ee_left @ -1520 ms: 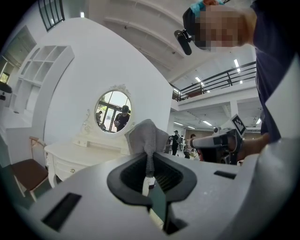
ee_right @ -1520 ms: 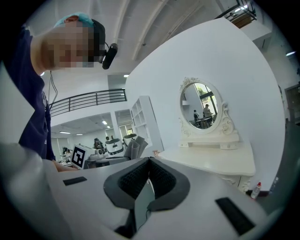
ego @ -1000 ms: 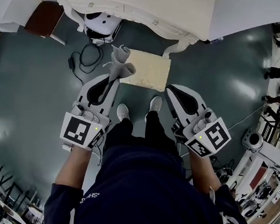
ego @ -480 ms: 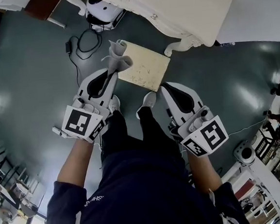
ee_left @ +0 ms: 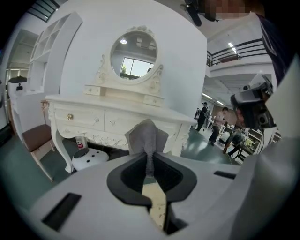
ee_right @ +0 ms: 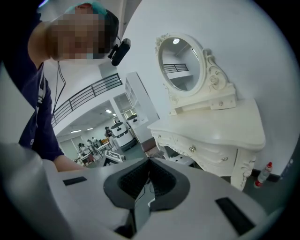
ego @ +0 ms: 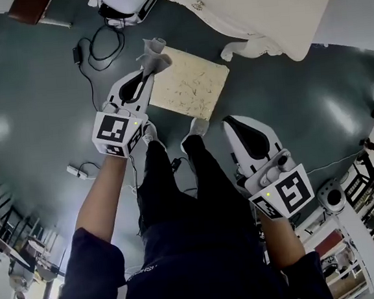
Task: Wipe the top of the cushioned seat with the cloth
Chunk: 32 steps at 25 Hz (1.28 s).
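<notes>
The left gripper [ego: 147,76] is pinching the cloth [ego: 155,53] in its jaws beside the seat [ego: 191,85]; the right gripper [ego: 235,125] is carrying nothing, jaws together.

Cloth [ego: 153,53]: grey, bunched, pinched between the jaws of the left hand-held gripper [ego: 146,71], with its free end fanning out past the tips, at the seat's left corner. Cushioned seat [ego: 191,83]: square cream top with faint dark flecks, lying flat and low over the floor.

the dressing table [ego: 259,9] runs off the head view's top edge, and the cloth [ego: 154,56] covers the upper left corner of the cushioned seat [ego: 191,83]. in the left gripper view the left gripper [ee_left: 150,161] hides all but a sliver of that seat.
</notes>
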Each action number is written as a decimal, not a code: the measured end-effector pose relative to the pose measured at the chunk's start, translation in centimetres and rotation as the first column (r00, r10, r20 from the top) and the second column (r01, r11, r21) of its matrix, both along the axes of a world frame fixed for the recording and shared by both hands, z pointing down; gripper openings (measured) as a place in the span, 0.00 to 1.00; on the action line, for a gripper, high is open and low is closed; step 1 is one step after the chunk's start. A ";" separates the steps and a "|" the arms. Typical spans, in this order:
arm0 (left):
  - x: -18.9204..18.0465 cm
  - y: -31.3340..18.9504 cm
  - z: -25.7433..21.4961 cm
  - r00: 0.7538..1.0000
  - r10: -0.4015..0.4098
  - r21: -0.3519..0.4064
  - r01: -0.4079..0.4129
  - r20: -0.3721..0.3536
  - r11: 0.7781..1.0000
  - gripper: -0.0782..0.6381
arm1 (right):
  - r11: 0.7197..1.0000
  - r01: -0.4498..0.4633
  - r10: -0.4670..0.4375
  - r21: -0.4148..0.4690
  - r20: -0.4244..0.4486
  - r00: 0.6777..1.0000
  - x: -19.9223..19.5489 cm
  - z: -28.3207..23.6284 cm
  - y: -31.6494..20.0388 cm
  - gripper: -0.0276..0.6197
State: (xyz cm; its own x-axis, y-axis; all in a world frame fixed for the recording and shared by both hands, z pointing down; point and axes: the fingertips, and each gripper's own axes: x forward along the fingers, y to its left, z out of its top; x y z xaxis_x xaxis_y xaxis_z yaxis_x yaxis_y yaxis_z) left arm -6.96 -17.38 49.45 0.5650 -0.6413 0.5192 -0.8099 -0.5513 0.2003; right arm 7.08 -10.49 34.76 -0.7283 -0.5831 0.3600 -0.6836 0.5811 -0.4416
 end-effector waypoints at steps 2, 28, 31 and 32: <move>-0.4 -0.8 4.1 0.999 0.008 -0.025 -0.007 0.034 1.000 0.15 | 0.999 -0.015 0.014 -0.029 -0.011 1.000 0.6 2.2 0.0 0.08; 7.6 0.7 30.2 0.960 0.148 -0.260 -0.085 0.236 0.962 0.15 | 0.966 -0.119 0.115 -0.228 -0.032 0.993 7.0 14.6 4.4 0.08; 11.9 2.4 30.6 0.962 0.188 -0.277 -0.129 0.199 0.952 0.15 | 0.963 -0.130 0.127 -0.237 -0.029 0.991 8.3 14.9 4.9 0.08; 13.3 2.8 30.6 0.962 0.202 -0.278 -0.146 0.185 0.949 0.15 | 0.961 -0.135 0.132 -0.239 -0.029 0.991 8.8 15.1 5.0 0.08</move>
